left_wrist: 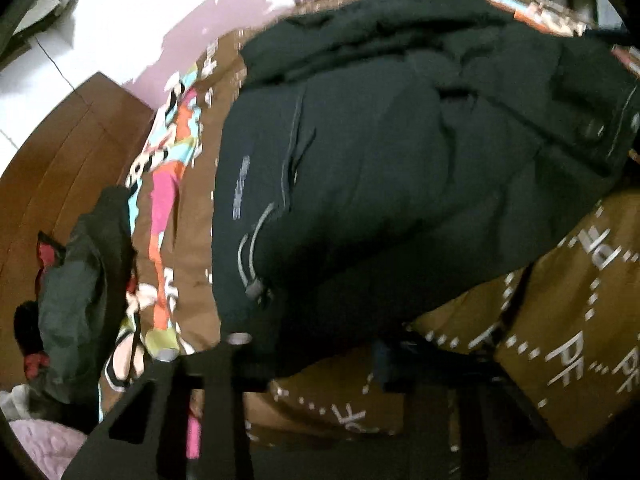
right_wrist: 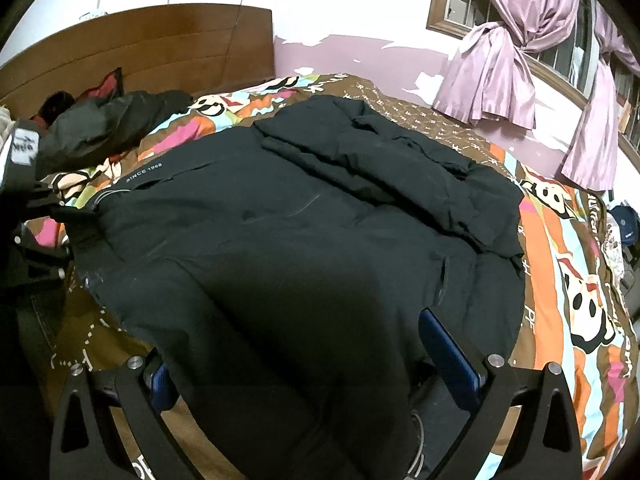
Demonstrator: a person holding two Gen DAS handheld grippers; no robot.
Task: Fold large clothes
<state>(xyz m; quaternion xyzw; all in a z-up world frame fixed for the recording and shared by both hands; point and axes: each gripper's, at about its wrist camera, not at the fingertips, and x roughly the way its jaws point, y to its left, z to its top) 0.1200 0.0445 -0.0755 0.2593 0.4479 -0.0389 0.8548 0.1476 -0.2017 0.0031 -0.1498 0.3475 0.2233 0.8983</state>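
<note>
A large black padded jacket lies spread on the bed, one sleeve folded across its far part. In the right wrist view my right gripper stands wide open, its blue-padded fingers either side of the jacket's near hem, which drapes between them. In the left wrist view the jacket fills the middle, with a grey drawcord and toggle at its hem. My left gripper is at the bottom of the view, dark and blurred against the jacket's edge. Its jaws are hard to make out.
The bed has a brown patterned quilt with bright cartoon patches. A second dark garment is heaped by the wooden headboard. Purple curtains hang at the window on the right. Bags and clutter sit beyond the bed's right edge.
</note>
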